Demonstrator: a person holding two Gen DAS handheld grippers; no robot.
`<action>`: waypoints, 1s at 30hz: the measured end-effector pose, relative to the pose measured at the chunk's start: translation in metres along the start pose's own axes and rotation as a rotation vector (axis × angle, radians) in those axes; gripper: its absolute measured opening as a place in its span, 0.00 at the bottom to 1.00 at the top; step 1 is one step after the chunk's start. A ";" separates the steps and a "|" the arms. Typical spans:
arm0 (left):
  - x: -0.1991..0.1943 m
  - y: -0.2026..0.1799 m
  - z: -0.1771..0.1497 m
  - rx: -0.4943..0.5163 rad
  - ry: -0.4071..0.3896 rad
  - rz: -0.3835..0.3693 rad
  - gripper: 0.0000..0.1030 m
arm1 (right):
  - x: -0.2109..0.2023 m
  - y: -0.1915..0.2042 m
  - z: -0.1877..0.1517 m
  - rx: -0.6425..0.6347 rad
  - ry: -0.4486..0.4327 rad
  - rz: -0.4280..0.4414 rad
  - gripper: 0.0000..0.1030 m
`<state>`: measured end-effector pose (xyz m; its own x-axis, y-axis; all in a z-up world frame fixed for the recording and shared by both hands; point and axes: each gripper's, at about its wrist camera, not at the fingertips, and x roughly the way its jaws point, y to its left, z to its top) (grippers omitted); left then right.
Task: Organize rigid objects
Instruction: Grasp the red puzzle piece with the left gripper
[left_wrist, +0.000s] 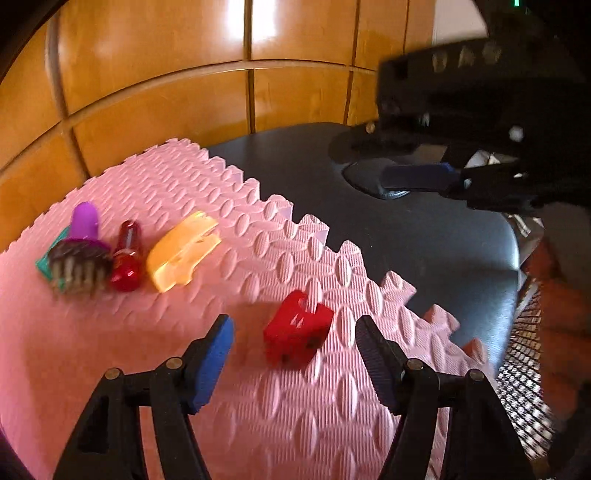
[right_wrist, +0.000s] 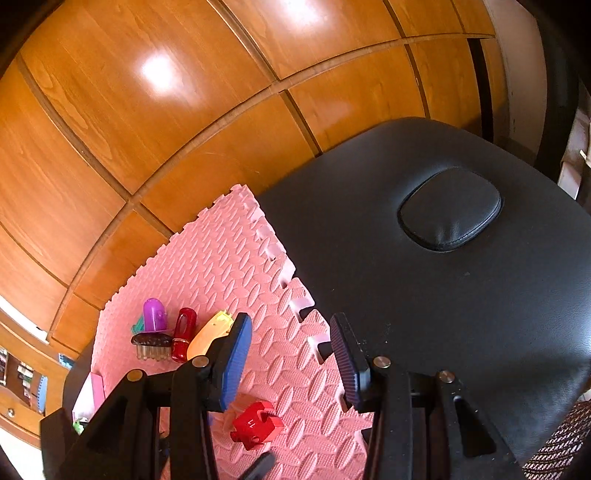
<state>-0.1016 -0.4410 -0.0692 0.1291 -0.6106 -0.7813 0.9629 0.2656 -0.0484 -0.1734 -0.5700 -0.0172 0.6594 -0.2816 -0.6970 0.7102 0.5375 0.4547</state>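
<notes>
A red block (left_wrist: 297, 328) lies on the pink foam mat (left_wrist: 184, 369), right between the open fingers of my left gripper (left_wrist: 295, 354). It also shows in the right wrist view (right_wrist: 256, 424). Further left stand a purple brush (left_wrist: 79, 251), a red bottle (left_wrist: 127, 256) and a yellow piece (left_wrist: 183, 251) in a row; they also show in the right wrist view: brush (right_wrist: 153, 332), bottle (right_wrist: 183, 334), yellow piece (right_wrist: 210, 334). My right gripper (right_wrist: 291, 358) is open and empty, held above the mat's edge.
The mat lies on a black padded table (right_wrist: 443, 295) with a round cushion insert (right_wrist: 450, 208). Wooden wall panels (right_wrist: 184, 129) rise behind. A pink box (right_wrist: 92, 395) stands at the mat's left edge. The right gripper body (left_wrist: 480, 129) hangs above the table.
</notes>
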 end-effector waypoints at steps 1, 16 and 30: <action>0.007 0.000 0.001 -0.004 0.037 -0.009 0.50 | 0.000 0.001 0.000 -0.003 -0.001 0.000 0.43; -0.053 0.061 -0.062 -0.187 0.002 0.167 0.31 | 0.010 0.002 -0.003 -0.034 0.038 -0.039 0.43; -0.076 0.084 -0.102 -0.223 -0.073 0.226 0.31 | 0.022 0.016 -0.012 -0.102 0.101 -0.044 0.43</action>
<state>-0.0549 -0.2966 -0.0773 0.3578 -0.5672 -0.7418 0.8336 0.5521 -0.0201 -0.1509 -0.5583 -0.0317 0.5964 -0.2282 -0.7695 0.7057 0.6059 0.3673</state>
